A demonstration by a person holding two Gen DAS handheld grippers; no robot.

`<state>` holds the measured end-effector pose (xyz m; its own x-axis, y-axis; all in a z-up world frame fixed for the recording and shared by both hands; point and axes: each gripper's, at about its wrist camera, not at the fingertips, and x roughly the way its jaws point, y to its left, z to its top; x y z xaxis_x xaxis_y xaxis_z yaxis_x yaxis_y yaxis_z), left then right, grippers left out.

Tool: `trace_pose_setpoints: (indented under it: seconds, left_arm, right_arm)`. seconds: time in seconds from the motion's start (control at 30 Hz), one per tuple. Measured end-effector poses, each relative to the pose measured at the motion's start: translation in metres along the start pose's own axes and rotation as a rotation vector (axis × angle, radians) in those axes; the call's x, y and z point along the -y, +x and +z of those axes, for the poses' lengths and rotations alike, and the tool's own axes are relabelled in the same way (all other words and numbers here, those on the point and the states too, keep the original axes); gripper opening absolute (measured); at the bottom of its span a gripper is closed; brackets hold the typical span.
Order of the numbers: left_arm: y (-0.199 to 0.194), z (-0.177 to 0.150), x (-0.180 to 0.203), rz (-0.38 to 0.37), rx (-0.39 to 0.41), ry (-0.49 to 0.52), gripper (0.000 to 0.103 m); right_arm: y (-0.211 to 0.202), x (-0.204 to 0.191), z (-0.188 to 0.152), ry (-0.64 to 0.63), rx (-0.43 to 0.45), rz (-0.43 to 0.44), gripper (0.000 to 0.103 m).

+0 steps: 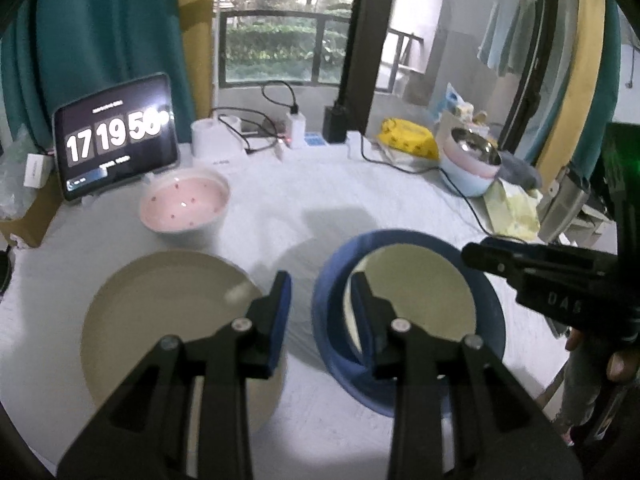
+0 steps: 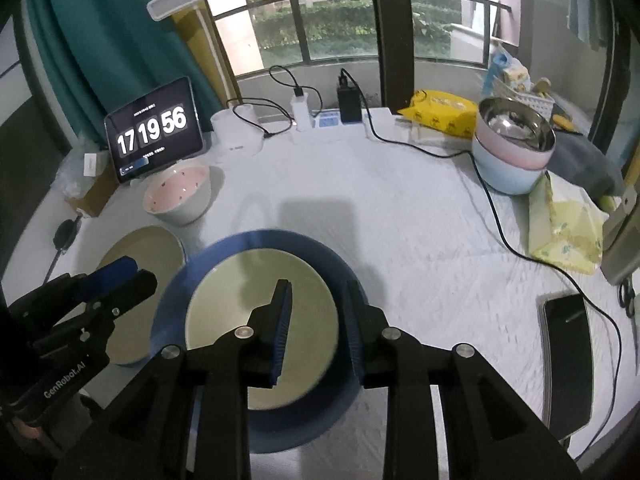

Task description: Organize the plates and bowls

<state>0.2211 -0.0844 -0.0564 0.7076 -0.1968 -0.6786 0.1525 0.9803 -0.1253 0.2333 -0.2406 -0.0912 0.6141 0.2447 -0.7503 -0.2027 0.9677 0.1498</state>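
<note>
A cream plate (image 2: 260, 320) lies inside a larger blue plate (image 2: 224, 252) on the white tablecloth. My right gripper (image 2: 316, 312) hovers over the stack's right side, open, its pads touching nothing. It shows in the left wrist view as the right gripper (image 1: 474, 252), past the blue plate (image 1: 404, 240). My left gripper (image 1: 322, 308) stands open above the blue plate's left rim, holding nothing. A beige plate (image 1: 160, 312) lies just left of it. At the back left sits a pink-lined bowl (image 1: 184, 204). Nested bowls (image 2: 516, 148), steel in pink in pale blue, stand at the back right.
A tablet showing a clock (image 2: 154, 128) leans at the back left. Chargers and black cables (image 2: 496, 216) trail across the back and right. A yellow wipes pack (image 2: 440, 114), a pale tissue pack (image 2: 564, 236) and a dark phone (image 2: 568, 352) lie on the right.
</note>
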Motion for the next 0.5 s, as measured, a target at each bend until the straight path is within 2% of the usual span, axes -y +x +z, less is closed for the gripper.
trace_pose_setpoints:
  seconds: [0.5]
  left_arm:
    - [-0.003, 0.012, -0.052, 0.039, 0.040, -0.051, 0.032]
  right_arm:
    - [0.019, -0.046, 0.031, -0.056, -0.013, 0.021, 0.028]
